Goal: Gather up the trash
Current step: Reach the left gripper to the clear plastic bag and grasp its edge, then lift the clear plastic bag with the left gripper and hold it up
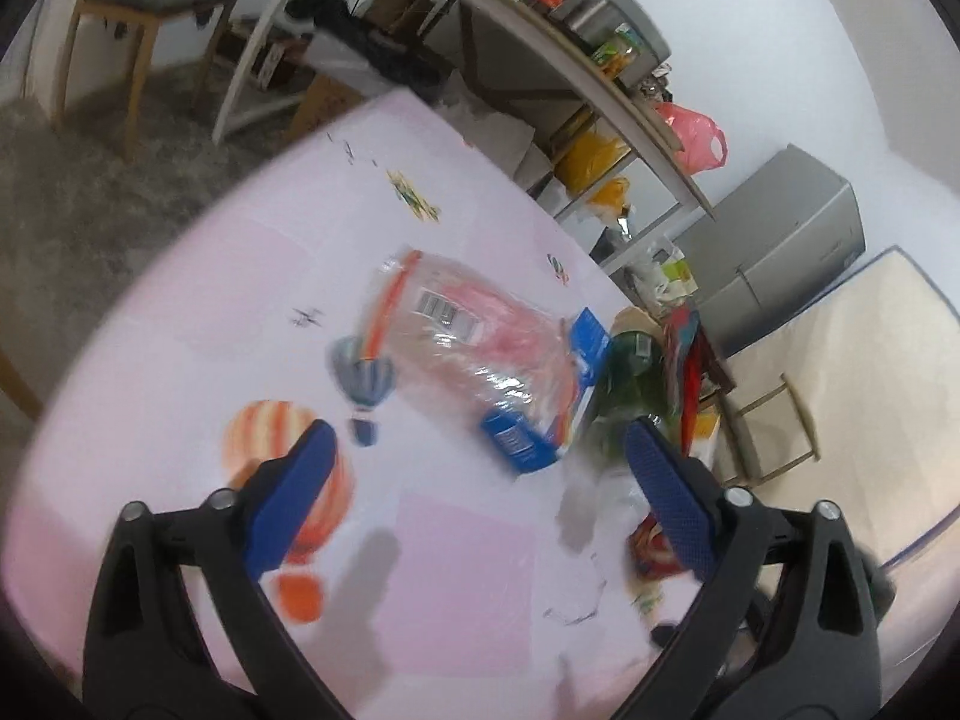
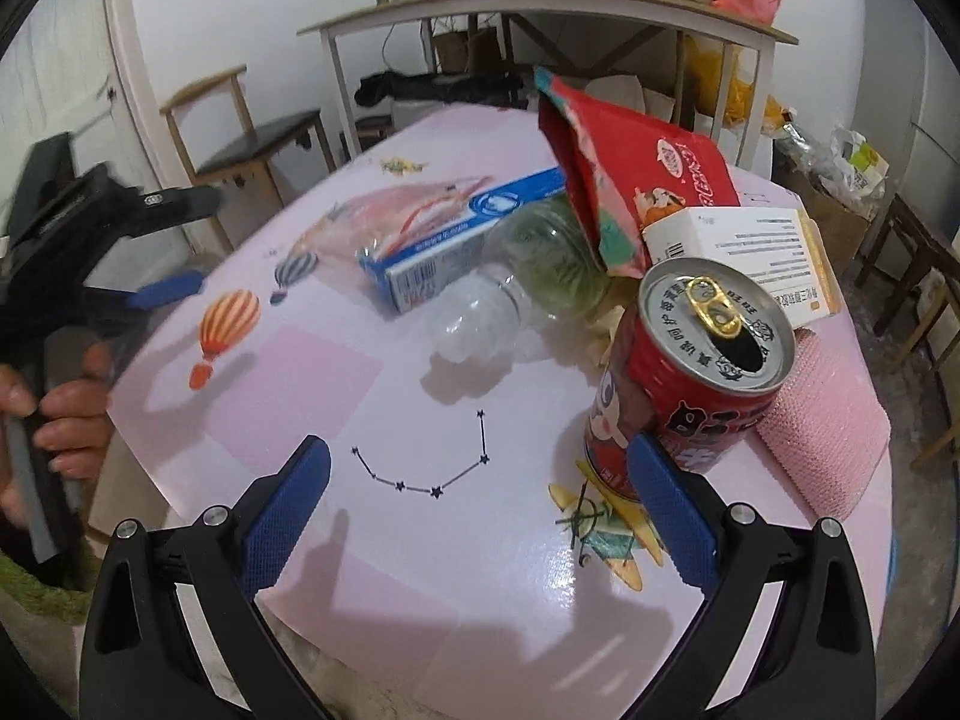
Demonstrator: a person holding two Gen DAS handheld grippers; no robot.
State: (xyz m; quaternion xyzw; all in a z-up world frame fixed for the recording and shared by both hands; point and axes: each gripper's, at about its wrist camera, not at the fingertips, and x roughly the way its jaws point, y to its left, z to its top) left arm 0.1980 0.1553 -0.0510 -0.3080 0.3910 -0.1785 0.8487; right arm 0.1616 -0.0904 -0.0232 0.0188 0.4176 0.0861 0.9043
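Trash lies in a heap on the pink table: a clear zip bag, a blue-and-white carton, a clear bottle with a green label, a red snack bag, a white box and an opened red can standing upright. My left gripper is open just short of the carton and zip bag, touching neither. My right gripper is open over bare table, its right finger beside the can. In the right wrist view the left gripper's blue finger shows at the left edge.
A pink bubble-wrap roll lies right of the can. A hand holds the left gripper off the table's left edge. A wooden chair and a loaded shelf table stand behind; a grey fridge stands to the right.
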